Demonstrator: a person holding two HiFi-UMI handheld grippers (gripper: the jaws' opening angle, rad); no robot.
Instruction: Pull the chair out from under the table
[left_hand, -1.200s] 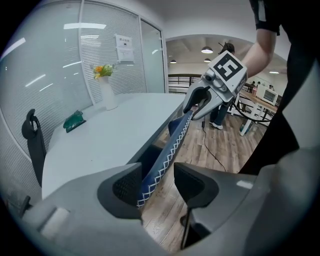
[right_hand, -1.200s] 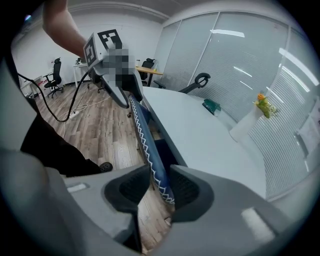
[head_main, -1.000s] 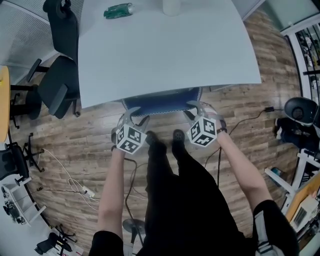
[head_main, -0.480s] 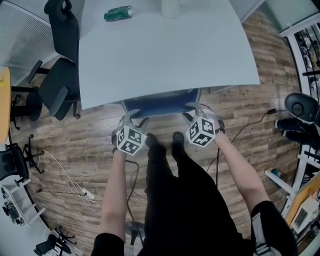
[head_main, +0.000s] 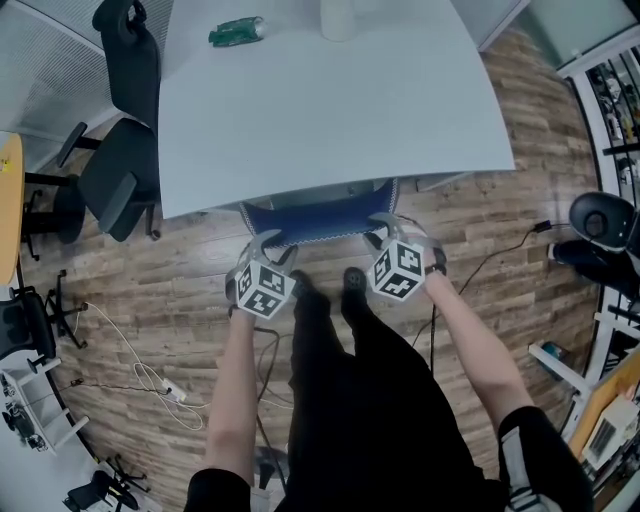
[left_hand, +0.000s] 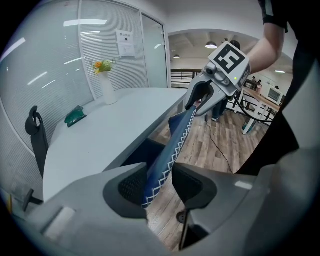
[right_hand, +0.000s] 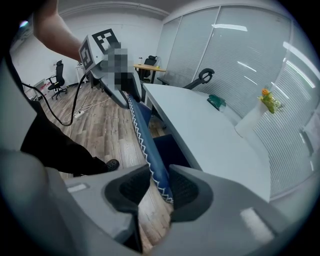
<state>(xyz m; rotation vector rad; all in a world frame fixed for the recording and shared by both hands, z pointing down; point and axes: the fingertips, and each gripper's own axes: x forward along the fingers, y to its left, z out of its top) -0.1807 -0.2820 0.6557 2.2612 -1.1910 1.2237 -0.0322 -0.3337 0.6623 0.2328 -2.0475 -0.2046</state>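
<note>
- left gripper (left_hand: 159, 184): jaws closing on the chair (head_main: 318, 215) back's top edge, blue fabric between the pads, left end.
- right gripper (right_hand: 159, 187): clamped on the same edge, right end.
- chair: frame centre in head view, seat mostly under the worktop (head_main: 320, 110) near edge.
- Step, I judge: grip set, pull starting. Next: draw both hands evenly toward frame bottom, no twisting.

Chair (head_main: 318, 217) mostly hidden under the bench (head_main: 330, 110), only its blue back edge showing; white vase (head_main: 338, 15) cropped at the frame's top; green item (head_main: 237, 30), upper left, too small to name.
</note>
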